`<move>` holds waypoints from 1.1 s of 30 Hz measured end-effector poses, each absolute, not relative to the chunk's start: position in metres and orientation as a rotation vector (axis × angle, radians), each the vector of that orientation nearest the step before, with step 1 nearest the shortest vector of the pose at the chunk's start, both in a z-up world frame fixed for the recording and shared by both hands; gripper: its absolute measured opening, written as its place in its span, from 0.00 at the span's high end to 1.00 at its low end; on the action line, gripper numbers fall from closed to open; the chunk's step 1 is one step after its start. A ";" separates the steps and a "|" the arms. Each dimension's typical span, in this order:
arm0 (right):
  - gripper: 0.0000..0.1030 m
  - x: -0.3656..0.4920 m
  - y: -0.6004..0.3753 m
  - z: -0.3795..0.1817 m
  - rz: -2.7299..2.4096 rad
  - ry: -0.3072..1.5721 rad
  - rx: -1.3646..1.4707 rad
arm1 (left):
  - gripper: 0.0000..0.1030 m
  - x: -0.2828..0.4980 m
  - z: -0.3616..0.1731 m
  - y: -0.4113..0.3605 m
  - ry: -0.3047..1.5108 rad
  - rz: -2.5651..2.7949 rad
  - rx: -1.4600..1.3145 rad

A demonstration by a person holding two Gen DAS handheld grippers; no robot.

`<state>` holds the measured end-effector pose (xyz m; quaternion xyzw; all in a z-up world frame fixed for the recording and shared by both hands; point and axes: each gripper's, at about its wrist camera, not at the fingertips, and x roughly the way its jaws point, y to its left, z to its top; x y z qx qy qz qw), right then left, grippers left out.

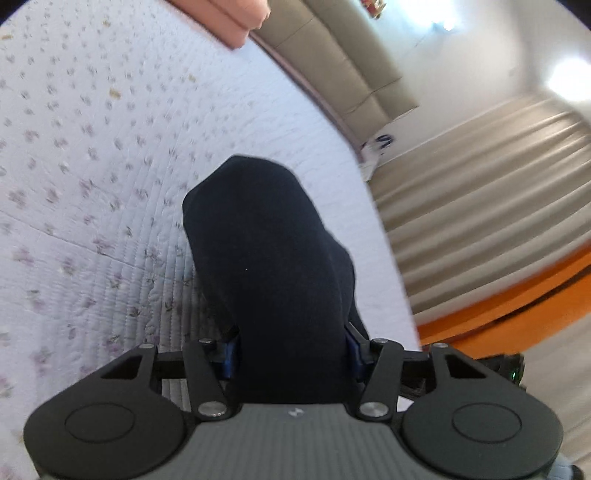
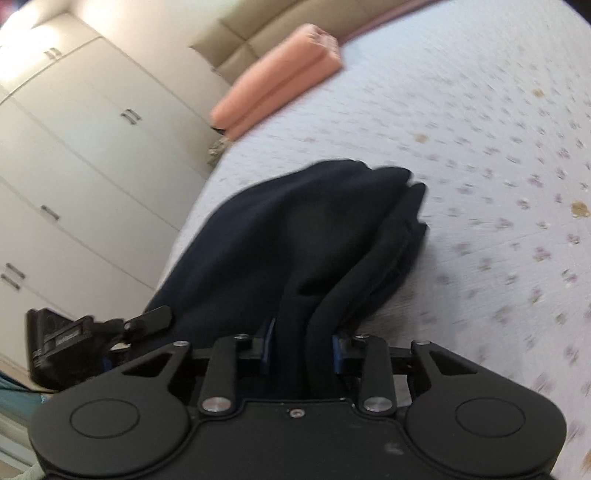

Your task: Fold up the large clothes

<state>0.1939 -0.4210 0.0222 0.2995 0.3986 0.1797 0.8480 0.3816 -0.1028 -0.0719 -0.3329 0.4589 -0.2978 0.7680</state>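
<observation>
A dark navy garment (image 1: 266,236) hangs bunched from my left gripper (image 1: 291,354), whose blue-padded jaws are shut on it; the cloth hides the fingertips. In the right wrist view the same navy garment (image 2: 306,236) drapes in thick folds from my right gripper (image 2: 303,350), which is shut on a bundle of its layers. Both grippers hold it above the white floral bedspread (image 1: 92,166), also seen in the right wrist view (image 2: 480,147). The left gripper's body (image 2: 74,339) shows at the left edge of the right wrist view, close beside the garment.
A folded pink cloth (image 2: 277,92) lies at the bed's far end by the beige headboard (image 2: 251,33); it also shows in the left wrist view (image 1: 236,18). White wardrobe doors (image 2: 74,166) stand beside the bed. Beige curtains (image 1: 480,221) and an orange floor strip (image 1: 517,295) lie past the bed's edge.
</observation>
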 end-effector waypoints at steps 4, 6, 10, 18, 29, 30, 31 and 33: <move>0.63 0.151 -0.373 0.059 0.384 0.800 0.618 | 0.47 0.352 -0.040 -0.049 1.003 -0.676 -0.745; 0.63 0.134 -0.351 0.063 0.389 0.810 0.616 | 0.46 0.333 -0.028 -0.028 1.015 -0.682 -0.727; 0.63 0.115 -0.319 0.037 0.407 0.865 0.626 | 0.46 0.295 -0.028 0.006 1.034 -0.658 -0.679; 0.44 0.105 -0.316 -0.053 0.364 0.896 0.682 | 0.29 0.255 -0.128 0.048 1.071 -0.455 -0.721; 0.33 0.070 -0.270 0.016 0.276 0.566 0.255 | 0.28 0.184 -0.056 0.067 0.640 -0.292 -0.530; 0.57 0.069 -0.254 0.016 0.289 0.563 0.224 | 0.28 0.175 -0.050 0.061 0.605 -0.315 -0.520; 0.81 0.073 -0.238 0.013 0.302 0.591 0.188 | 0.30 0.168 -0.043 0.051 0.594 -0.347 -0.517; 1.00 0.089 -0.214 -0.006 0.231 0.669 0.124 | 0.42 0.154 -0.036 0.034 0.598 -0.413 -0.484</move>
